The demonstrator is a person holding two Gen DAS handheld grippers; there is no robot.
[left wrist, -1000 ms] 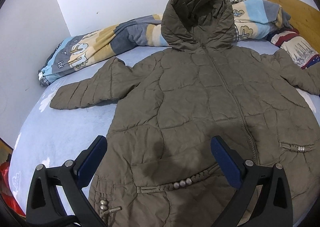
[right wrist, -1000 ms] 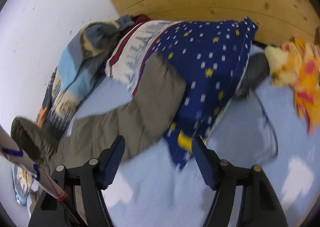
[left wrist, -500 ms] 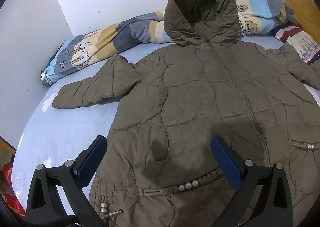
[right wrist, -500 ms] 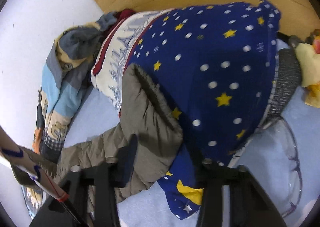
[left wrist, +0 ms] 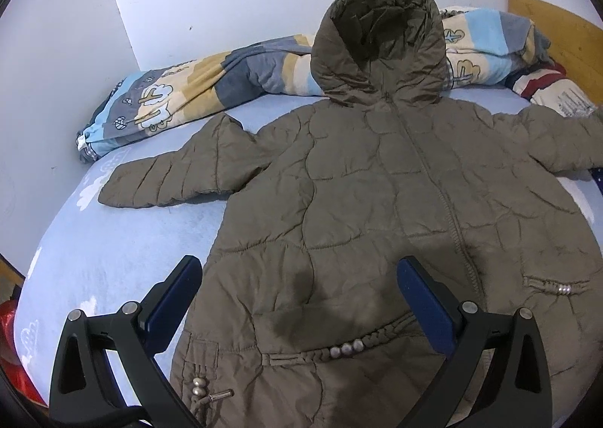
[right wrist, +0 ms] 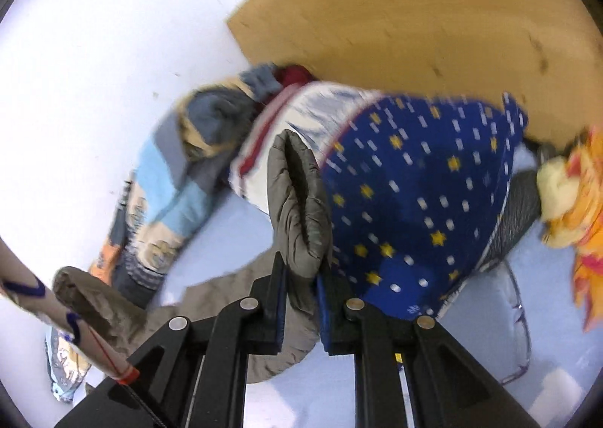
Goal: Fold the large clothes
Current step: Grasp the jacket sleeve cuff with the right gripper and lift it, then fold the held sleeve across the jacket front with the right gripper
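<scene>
Olive quilted nylon, puffy and soft: coat (left wrist: pixel 369 224) spread face up on pale blue bed sheet (left wrist: pixel 113 239), hood (left wrist: pixel 380 47) propped against rolled striped blanket (left wrist: pixel 211 85) at the wall. From the left wrist: left gripper (left wrist: pixel 297 300) hovering just above the coat's hem, jaws wide apart, nothing between them, pads clear of the fabric. Left sleeve (left wrist: pixel 169 179) lying flat out from the coat's shoulder; beaded pocket trim (left wrist: pixel 346 345) near the hem.

From the right wrist: right gripper (right wrist: pixel 301 277) just now closing, pads clenched on the cuff end of the coat's right sleeve (right wrist: pixel 297 202), sleeve standing up from the jaws beside the star-print pillow (right wrist: pixel 433 194), wooden headboard (right wrist: pixel 414 21) behind the pillow.

Likely light for its bulk, limp, springy with padding, slick on the shell; probably prone to sliding out of a shallow pinch and to puffing back open after a fold. Best gripped deep on seamed edges: cuffs, hem corners, shoulder seams, rather than mid-panel. Beads and toggle near the hem best avoided under the pads.
</scene>
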